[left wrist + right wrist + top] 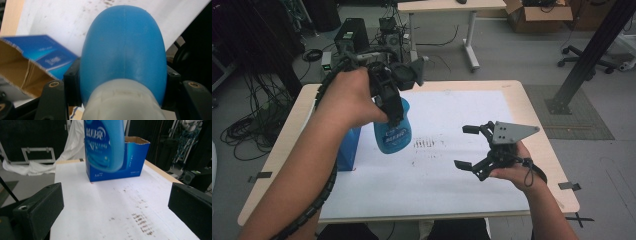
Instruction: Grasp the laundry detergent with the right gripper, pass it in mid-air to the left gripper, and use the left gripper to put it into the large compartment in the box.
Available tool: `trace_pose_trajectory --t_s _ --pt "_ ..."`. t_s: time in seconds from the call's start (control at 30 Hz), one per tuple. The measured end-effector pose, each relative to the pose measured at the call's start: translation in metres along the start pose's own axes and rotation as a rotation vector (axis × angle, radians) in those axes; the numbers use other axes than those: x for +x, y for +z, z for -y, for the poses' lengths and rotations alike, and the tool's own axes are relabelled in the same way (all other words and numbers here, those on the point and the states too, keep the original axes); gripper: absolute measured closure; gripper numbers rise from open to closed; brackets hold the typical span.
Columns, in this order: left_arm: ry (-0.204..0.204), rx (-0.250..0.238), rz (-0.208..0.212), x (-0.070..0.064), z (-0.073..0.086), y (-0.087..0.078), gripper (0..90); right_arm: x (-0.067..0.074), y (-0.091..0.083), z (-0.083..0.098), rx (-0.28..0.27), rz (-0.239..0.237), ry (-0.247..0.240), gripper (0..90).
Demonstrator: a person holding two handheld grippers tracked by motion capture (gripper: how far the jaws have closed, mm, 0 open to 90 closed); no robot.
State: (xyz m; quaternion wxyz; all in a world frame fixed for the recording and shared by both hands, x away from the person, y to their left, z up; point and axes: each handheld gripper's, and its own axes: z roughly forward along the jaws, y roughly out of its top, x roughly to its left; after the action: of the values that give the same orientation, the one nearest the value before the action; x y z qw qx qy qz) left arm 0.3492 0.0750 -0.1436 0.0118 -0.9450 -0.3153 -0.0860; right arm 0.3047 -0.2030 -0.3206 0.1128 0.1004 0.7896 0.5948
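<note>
A: Which step is this, would you say?

B: The lift-out, I'd judge. The left claw [398,111] is clamped on the blue bottle [393,131] just below its pale neck, jaws pressing either flank in the left gripper view. The bottle hangs clear of the white sheet [452,165], at about nine o'clock from the worktop's [532,110] middle, just beside the open blue carton [348,150].

A: And the right claw [473,147]?

B: Spread wide with nothing between its jaws, hovering over the sheet at roughly four o'clock, well apart from the bottle. In the right gripper view its two black jaws frame bare paper.

A: What does the next move call for?

B: Probably carrying the bottle toward the middle and setting it down upright. The grip is high, so the heavy body could swing; a level wrist and a slow descent would help. The empty claw could steady the carton or the bottle's base.

A: Materials?

B: The bottle is smooth, slightly glossy plastic, rounded at the shoulder with a moulded seam down the centre and a printed label on its front. The carton is thin printed cardboard, brown inside, with a ragged torn rim. The sheet is matte paper with dark smudges [428,144] near twelve o'clock of the right claw.
</note>
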Motion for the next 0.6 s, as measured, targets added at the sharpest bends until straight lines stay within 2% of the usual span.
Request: trace_pose_trajectory --t_s 0.27,0.37,0.4,0.47,0.6 --pt "-0.147 -0.008 -0.001 0.036 0.019 -0.013 38.0 -0.019 -0.009 -0.024 0.124 -0.023 -0.042 0.0" --pt "-0.170 0.008 0.002 0.047 0.026 -0.017 38.1 -0.026 -0.010 -0.035 0.182 -0.034 -0.046 0.0" --pt "-0.190 0.009 0.002 0.051 0.028 -0.019 38.1 -0.026 -0.010 -0.035 0.182 -0.034 -0.046 0.0" --pt "-0.204 0.023 0.001 0.057 0.031 -0.022 38.0 -0.028 -0.010 -0.040 0.203 -0.040 -0.054 0.2" --pt "-0.278 0.042 0.012 0.070 0.039 -0.028 38.0 -0.033 -0.009 -0.046 0.248 -0.048 -0.063 0.2"
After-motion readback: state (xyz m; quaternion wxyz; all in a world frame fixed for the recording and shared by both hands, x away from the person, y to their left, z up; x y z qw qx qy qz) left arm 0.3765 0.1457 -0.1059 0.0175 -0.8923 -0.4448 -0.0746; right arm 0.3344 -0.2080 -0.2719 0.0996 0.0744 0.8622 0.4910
